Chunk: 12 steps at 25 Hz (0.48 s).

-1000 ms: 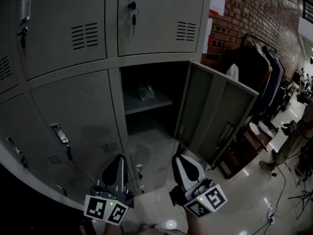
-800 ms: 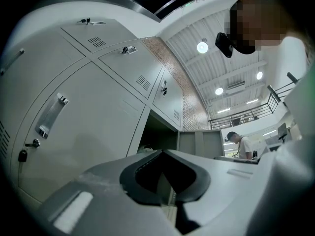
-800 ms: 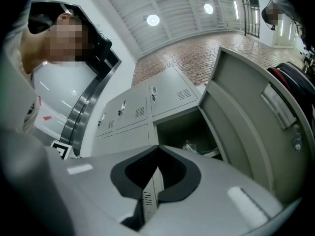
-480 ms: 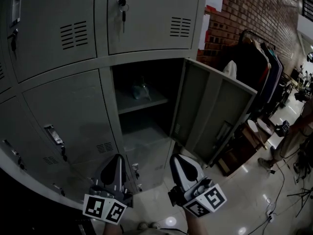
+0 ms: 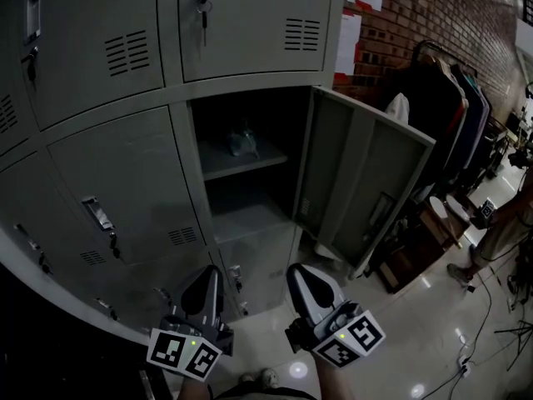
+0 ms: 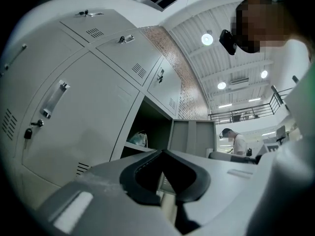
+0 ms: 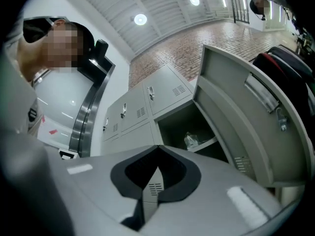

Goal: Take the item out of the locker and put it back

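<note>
1. Background: a bank of grey lockers (image 5: 125,165) stands on a glossy floor (image 5: 416,332). A brick wall (image 5: 416,15) and a clothes rack (image 5: 450,98) lie to the right.
2. One open locker (image 5: 250,123) sits in the middle row. Its door (image 5: 358,182) is swung out to the right.
3. A shelf (image 5: 241,163) divides the open locker into an upper and a lower compartment.
4. The item (image 5: 242,142), small and pale, rests on the shelf in the upper compartment. Its exact kind cannot be determined.
5. The left tongs (image 5: 208,273) sit low in the head view, in front of the lockers. The tips are pressed together, with nothing between them.
6. The right tongs (image 5: 298,272) sit near the left tongs. The tips are likewise pressed together and hold nothing.
7. Both tongs point up towards the open locker and are well apart from the item.
8. A key (image 5: 201,7) hangs in the lock of the locker above.
</note>
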### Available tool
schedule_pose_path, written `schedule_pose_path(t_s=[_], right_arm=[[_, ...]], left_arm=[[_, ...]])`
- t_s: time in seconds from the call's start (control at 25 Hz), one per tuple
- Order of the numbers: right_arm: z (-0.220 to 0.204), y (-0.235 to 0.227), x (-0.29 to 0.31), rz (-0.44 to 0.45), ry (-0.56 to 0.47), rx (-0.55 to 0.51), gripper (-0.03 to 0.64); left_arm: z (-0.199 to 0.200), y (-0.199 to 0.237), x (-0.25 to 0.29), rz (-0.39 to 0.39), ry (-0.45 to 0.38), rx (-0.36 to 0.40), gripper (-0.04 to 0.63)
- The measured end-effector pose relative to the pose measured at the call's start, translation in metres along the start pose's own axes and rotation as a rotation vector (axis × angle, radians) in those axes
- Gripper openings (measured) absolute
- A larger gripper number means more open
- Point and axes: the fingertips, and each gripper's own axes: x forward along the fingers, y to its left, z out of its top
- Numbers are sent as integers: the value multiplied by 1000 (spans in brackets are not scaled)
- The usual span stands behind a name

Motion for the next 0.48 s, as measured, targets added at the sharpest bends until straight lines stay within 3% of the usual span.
schedule_pose_path(t_s=[0.32, 0.4, 0.48], right_arm=[[-19, 71, -49, 31, 29, 33, 2], [-21, 97, -68, 40, 26, 34, 2], [-18, 132, -93, 42, 14, 26, 2]], left_arm=[[-2, -11, -100, 61, -20, -53, 5], [-6, -23, -132, 49, -28, -97, 5], [-4, -47, -169, 13, -39, -94, 5]])
